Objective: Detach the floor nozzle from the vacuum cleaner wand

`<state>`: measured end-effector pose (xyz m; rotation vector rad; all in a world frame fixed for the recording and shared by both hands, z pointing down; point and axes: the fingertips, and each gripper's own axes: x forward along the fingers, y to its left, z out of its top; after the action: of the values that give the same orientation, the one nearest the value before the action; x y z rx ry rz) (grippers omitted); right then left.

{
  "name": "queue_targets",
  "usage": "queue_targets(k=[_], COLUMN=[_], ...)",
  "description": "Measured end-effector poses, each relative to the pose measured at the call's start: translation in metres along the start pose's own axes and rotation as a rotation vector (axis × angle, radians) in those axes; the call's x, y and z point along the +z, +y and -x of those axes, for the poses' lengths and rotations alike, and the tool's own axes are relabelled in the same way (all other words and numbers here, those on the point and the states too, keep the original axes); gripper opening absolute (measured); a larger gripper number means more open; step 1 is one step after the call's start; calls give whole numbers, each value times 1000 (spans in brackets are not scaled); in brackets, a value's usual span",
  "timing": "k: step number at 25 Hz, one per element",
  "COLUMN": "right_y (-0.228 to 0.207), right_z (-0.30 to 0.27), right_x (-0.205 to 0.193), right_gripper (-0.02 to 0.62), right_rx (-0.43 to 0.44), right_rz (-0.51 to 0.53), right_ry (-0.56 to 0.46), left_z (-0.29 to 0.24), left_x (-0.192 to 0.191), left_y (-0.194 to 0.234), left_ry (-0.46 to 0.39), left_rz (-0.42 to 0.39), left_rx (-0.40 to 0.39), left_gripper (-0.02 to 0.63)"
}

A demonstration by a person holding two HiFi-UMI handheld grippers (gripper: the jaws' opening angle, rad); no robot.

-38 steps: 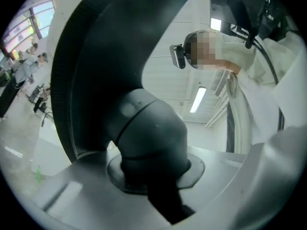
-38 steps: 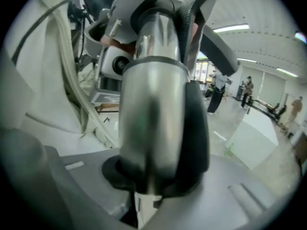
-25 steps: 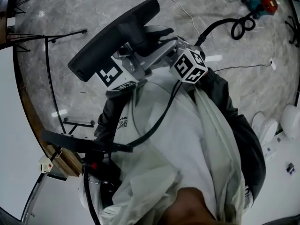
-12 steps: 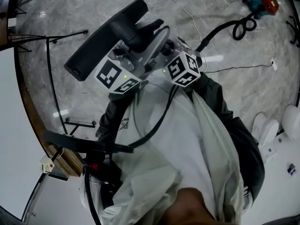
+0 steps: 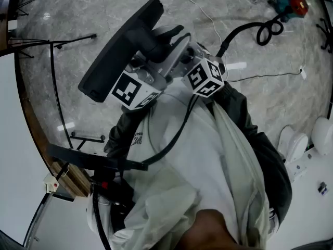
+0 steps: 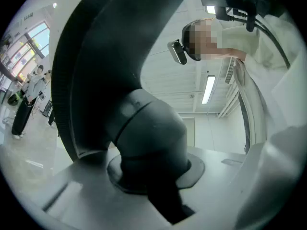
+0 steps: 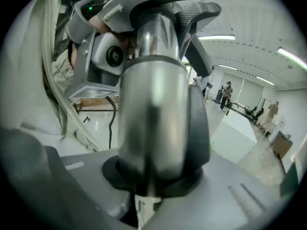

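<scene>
In the head view the long black floor nozzle [image 5: 122,48] is held up in front of the person's chest, tilted steeply. My left gripper [image 5: 151,61] is shut on its dark rounded neck [image 6: 148,138], which fills the left gripper view below the broad nozzle head [image 6: 91,56]. Right beside it, my right gripper [image 5: 179,53] is shut on the silver wand tube [image 7: 153,104], which runs straight up between its jaws. The marker cubes [image 5: 130,90] sit close together. The joint between wand and nozzle is hidden by the grippers.
A black hose [image 5: 260,30] curls on the marble floor beside a red and teal device [image 5: 291,3]. A thin black stand [image 5: 57,72] rises at the left. White objects [image 5: 322,132] lie at the right. Other people stand far off in the hall [image 7: 225,92].
The nozzle has swung to a steeper tilt, its far end moving left. Both marker cubes have shifted slightly and drawn closer together. Both grips are unchanged.
</scene>
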<state>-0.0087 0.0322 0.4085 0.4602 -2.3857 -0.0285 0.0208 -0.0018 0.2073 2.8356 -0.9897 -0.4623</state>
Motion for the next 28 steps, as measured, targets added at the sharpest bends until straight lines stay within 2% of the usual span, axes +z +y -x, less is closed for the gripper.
queue_targets(k=[4,6,8,10,11,12,14,16,17,21,25,28], right_y=[-8,-11,-6,7,12,15,13,3,-3,-31,-35,-44], right_z=[-1,0,2,7,12,19,30,35,34,32,32,38], right_x=[-3,-3,-3,-10,-18,-25,-37,-42,-43,-41,-29,-15], right_gripper=[95,92,92,92,92,92,92,92,92,94,96,97], right_rx=[-97,-119,-67,41,85,109,111,78,48,-79,-93,-122], right_rz=[-9,-4,14,53,71,80,65,12,-22,-111,-62,-40], right_ry=[35,37,23,8,1,-6,-10,-2,0,-9,-16,-41], left_z=[3,3,5,15,21,27,33,36,37,37,57,79], left_x=[4,4,8,28,42,53,64,60,55,23,-20,-43], left_y=[13,14,8,3,7,14,32,44,47,57,67,69], left_ry=[-11,-23,-71,-180,-238,-274,-258,-191,-165,-62,81,141], left_rz=[3,33,132,268,306,308,224,143,126,128,146,186], left_rx=[97,94,-17,-192,-246,-258,-199,-128,-102,15,119,170], left_gripper=[78,77,77,77,77,77,77,77,78,78,79,80])
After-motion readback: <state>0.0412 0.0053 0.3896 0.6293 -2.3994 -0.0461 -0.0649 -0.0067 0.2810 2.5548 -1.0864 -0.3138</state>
